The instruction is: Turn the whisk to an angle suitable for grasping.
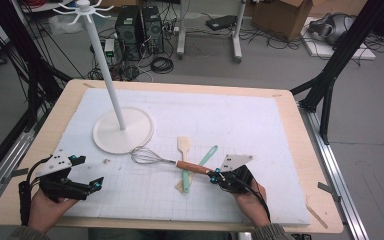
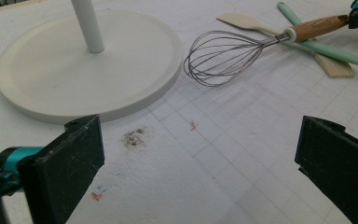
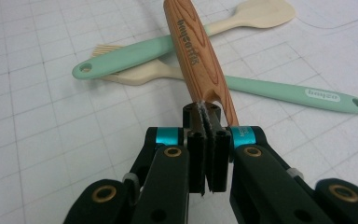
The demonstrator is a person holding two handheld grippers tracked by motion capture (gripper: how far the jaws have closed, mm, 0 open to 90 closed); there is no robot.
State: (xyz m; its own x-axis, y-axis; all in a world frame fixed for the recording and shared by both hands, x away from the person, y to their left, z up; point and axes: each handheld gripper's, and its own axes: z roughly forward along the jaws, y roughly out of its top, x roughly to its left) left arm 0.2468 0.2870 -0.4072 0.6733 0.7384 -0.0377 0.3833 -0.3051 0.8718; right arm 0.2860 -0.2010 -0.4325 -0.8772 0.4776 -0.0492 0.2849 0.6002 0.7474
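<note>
We see the right gripper (image 1: 217, 176) with its jaws pressed together on the tail end of the whisk (image 1: 167, 160), pinching the tip of the wooden handle (image 3: 198, 56); in the right gripper view the two pads meet with only that thin tip between them, and the handle runs straight away from the jaws. From this grip the whisk extends ahead and to the left of the gripper, its wire head (image 2: 221, 57) at the far end, resting on or just above the white mat (image 1: 260, 125); we cannot tell which. Under the handle, just ahead of the jaws, lie a green spatula (image 3: 177, 60) and a cream spatula (image 3: 242, 18), crossed over each other and lying flat on the mat. Beyond the wire head, farther from the right gripper, stands the rack (image 1: 111, 90), a white pole on a round base (image 2: 74, 70); the wires end just beside the base rim without touching it. The left gripper (image 1: 87, 175) is held well to the left of the whisk, near the front edge of the mat, its jaws spread wide with nothing between them; in the left gripper view they frame bare mat, with the base ahead to the left and the wire head ahead to the right.
</note>
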